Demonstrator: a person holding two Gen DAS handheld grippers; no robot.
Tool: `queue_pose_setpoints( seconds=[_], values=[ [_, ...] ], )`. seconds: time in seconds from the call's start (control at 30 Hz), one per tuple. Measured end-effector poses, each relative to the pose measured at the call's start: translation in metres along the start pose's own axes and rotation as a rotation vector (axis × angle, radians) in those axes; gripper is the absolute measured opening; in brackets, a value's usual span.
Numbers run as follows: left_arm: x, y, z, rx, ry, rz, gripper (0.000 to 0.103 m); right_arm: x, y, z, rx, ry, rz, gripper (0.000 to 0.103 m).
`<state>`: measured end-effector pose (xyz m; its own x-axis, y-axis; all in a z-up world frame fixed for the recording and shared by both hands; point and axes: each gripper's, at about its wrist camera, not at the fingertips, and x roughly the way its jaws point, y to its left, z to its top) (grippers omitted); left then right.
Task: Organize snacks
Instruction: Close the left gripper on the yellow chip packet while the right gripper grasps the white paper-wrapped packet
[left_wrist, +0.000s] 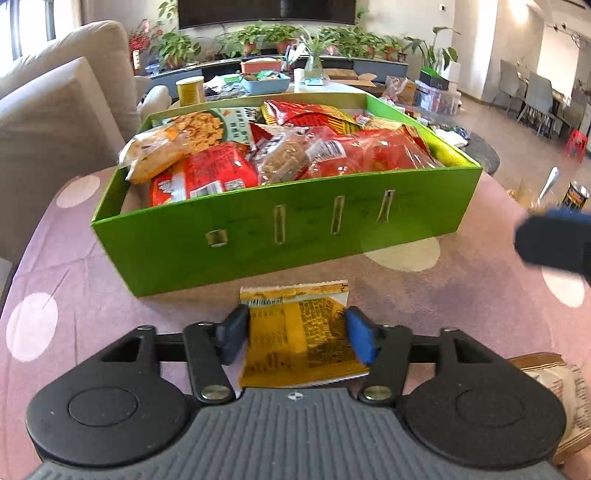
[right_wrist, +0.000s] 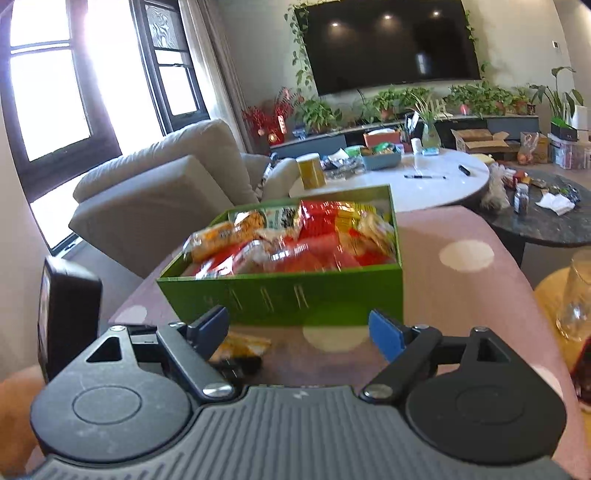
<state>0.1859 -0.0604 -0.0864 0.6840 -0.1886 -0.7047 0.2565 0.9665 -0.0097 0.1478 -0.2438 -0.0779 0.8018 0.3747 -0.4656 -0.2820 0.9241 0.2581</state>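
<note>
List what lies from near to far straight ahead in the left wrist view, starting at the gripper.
left gripper, shut on the yellow snack packet → pink dotted tablecloth → green box heaped with snack bags → blue tray → potted plants → TV

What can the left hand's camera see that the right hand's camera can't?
Only the left wrist view shows the left gripper shut on the yellow snack packet, and the packet's printed face. Only the right wrist view shows the right gripper open and empty, the windows and a drinking glass. Both show the green box full of snacks, the spotted pink tablecloth, sofa and television.
</note>
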Motion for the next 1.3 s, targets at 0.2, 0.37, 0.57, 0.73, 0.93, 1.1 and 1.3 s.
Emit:
queue_pose_setpoints(
  seconds=[0.2,0.37,0.57,0.73,0.93,1.1,1.3],
  values=[
    [-0.03,0.013,-0.015,-0.079,-0.054,0.013,0.05,-0.004,0.003,-0.016,0.032,0.044,-0.021,0.076],
    [-0.057,0.018,-0.028,-0.096,-0.093,0.027,0.05,-0.009,0.005,-0.025,0.063,0.07,-0.065,0.076],
    [-0.086,0.018,-0.044,-0.113,-0.147,0.03,0.051,-0.022,0.009,-0.04,0.08,0.08,-0.138,0.076],
    [-0.105,0.015,-0.056,-0.119,-0.172,0.023,0.051,-0.031,0.012,-0.051,0.096,0.086,-0.173,0.076],
    [-0.126,0.012,-0.068,-0.122,-0.206,0.016,0.051,-0.038,0.017,-0.06,0.104,0.1,-0.198,0.077],
    [-0.137,0.01,-0.075,-0.128,-0.221,0.011,0.051,-0.037,0.019,-0.065,0.119,0.119,-0.222,0.077],
    [-0.139,0.01,-0.08,-0.129,-0.222,0.003,0.051,-0.034,0.025,-0.072,0.11,0.12,-0.252,0.08]
  ],
)
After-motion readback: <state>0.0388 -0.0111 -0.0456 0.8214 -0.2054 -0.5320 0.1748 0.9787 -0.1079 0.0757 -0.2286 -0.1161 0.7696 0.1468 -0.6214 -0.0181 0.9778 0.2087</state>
